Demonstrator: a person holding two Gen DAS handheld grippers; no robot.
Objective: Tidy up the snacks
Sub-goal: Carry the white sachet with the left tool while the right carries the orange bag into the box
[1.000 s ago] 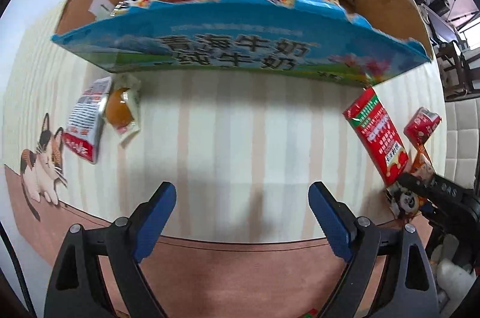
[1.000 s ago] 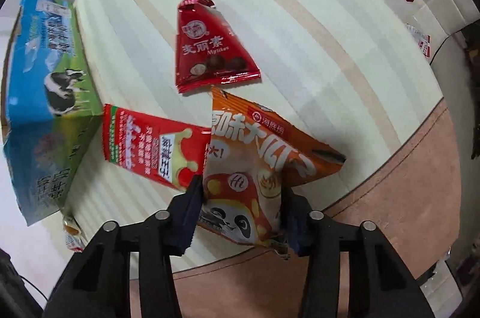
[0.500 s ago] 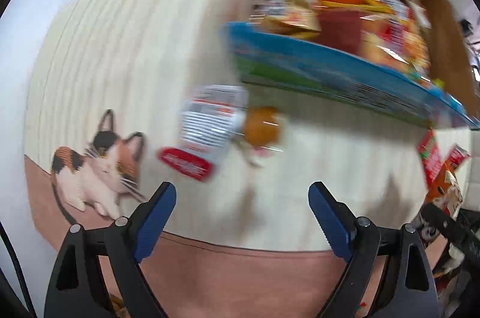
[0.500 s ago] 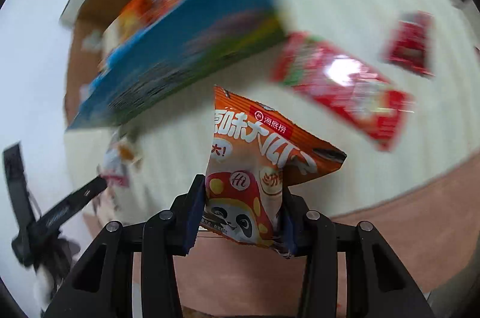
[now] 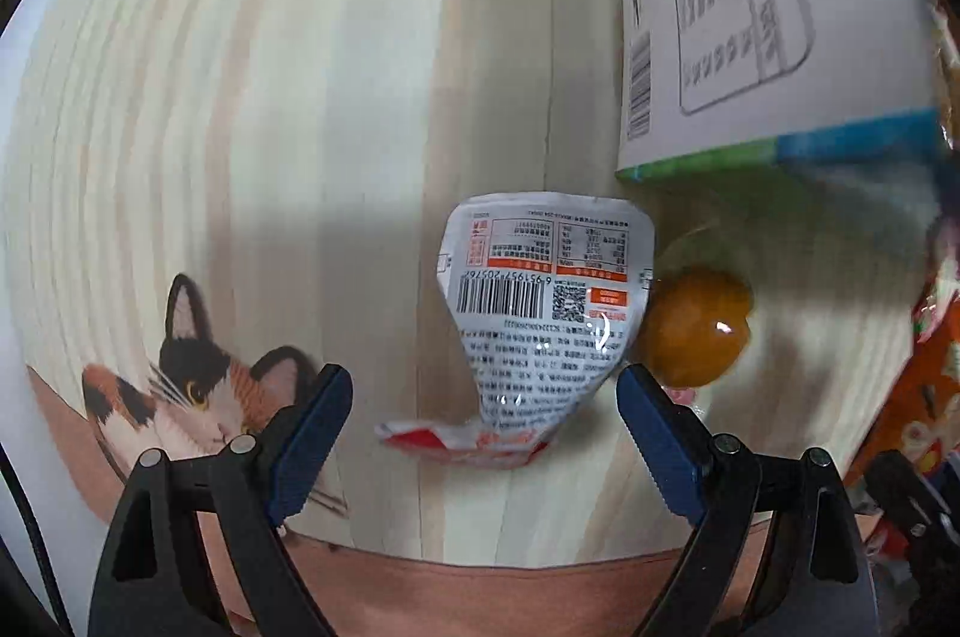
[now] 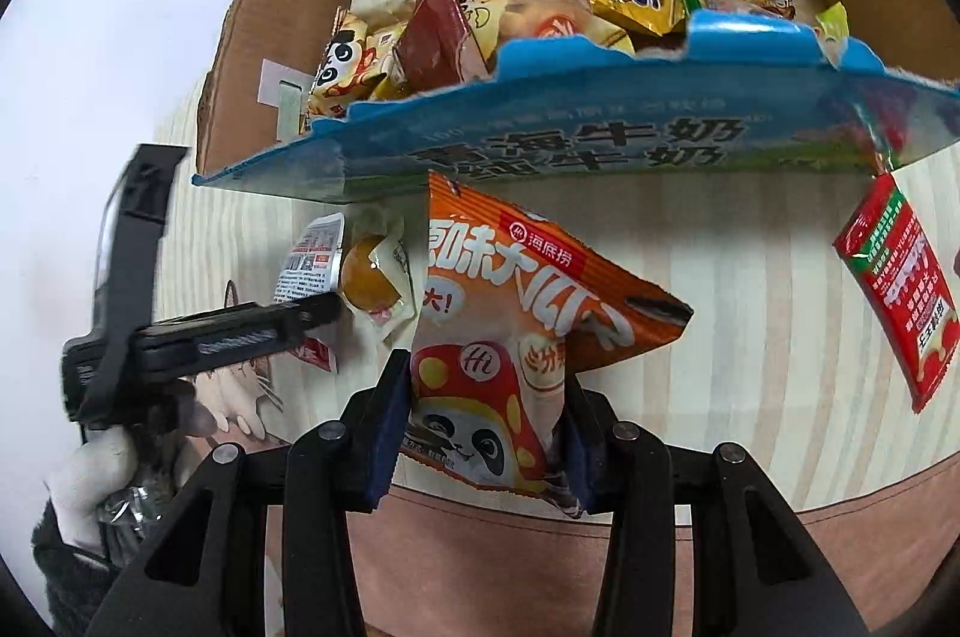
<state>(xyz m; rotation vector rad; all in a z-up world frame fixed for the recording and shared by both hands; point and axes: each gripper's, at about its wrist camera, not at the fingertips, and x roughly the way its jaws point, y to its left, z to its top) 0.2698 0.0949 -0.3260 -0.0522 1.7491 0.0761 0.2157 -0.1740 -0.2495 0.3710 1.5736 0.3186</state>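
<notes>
In the left wrist view, a white snack packet [image 5: 540, 313] lies print side up on the striped mat. My left gripper [image 5: 480, 385] points down over its lower end, its blue jaws closing on either side without touching it. A clear-wrapped orange round snack [image 5: 696, 331] lies against the packet's right edge. My right gripper [image 6: 480, 433] is shut on an orange panda-print snack bag [image 6: 516, 313], held up in front of the blue milk carton box [image 6: 570, 144]. The box is full of several snack packs.
A red sachet [image 6: 894, 283] lies on the mat to the right of the box. A cat picture [image 5: 180, 373] is printed on the mat's near-left corner. In the right wrist view, a gloved hand [image 6: 90, 463] holds the left gripper's handle. The box corner [image 5: 708, 6] stands just beyond the white packet.
My left gripper has swung left from the box front and dropped over the white packet. My right gripper has lifted the orange bag off the mat and carried it to the box front.
</notes>
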